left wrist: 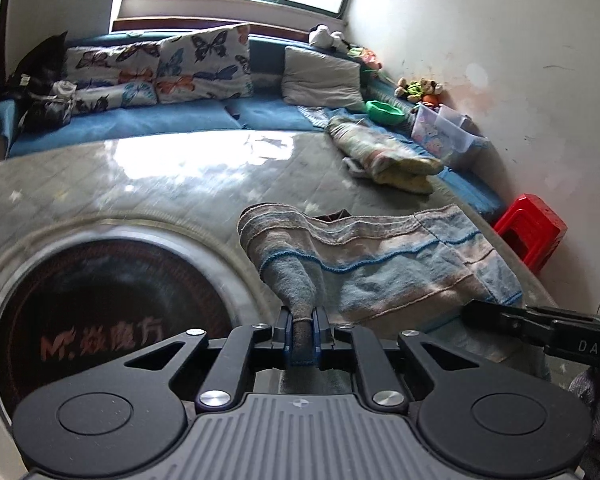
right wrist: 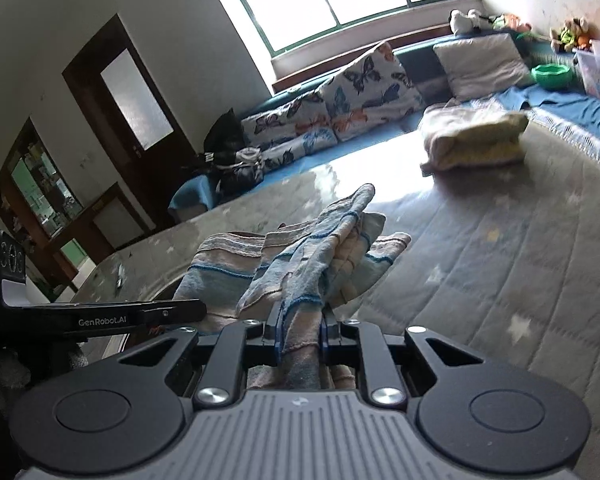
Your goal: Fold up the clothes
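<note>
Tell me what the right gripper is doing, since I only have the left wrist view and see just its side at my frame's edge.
Observer: The right gripper is shut on a bunched part of the striped garment.
Operator: Is there anything off to the left of the sofa?
Observer: Yes, a dark wooden door with a frosted pane stands there.
Operator: Does the folded pile look tidy?
Observer: The pile sits as a compact stack on the table, slightly blurred.
</note>
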The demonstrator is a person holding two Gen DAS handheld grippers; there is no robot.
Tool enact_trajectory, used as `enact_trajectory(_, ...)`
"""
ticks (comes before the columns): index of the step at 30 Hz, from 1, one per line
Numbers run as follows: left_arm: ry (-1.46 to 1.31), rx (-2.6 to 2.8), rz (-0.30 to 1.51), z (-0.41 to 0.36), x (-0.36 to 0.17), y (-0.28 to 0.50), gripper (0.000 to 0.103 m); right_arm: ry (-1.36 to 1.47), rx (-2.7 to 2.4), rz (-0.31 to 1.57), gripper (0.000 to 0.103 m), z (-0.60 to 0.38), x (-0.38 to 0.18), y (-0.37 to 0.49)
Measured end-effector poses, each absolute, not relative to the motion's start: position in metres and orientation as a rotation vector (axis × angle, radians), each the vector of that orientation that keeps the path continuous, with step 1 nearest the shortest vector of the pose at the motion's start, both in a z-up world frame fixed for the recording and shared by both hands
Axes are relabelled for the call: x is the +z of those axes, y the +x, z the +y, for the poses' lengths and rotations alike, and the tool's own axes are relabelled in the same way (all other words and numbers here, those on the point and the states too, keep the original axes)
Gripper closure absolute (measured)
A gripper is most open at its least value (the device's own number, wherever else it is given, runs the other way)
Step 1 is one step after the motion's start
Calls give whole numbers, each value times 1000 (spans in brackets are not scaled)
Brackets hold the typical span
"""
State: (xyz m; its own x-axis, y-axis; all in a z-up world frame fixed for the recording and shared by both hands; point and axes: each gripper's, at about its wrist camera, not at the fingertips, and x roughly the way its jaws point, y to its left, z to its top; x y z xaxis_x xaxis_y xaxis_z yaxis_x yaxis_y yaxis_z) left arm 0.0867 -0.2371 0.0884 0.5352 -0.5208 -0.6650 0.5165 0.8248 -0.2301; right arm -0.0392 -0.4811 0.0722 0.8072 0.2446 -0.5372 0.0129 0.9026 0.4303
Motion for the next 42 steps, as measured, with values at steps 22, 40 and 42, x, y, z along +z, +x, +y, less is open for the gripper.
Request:
enact_trajectory(22,52,-612,887,-276,56,124,91,443,65,708,87,-518,43,-11)
enact_trajectory(40,127,-496,853,-251,47,103,62,454,-36,714,72,-531,37,-55)
enact_trajectory(42,132,-505,834,-249,53,94,60,454,-35,699,71,-530,42,-62)
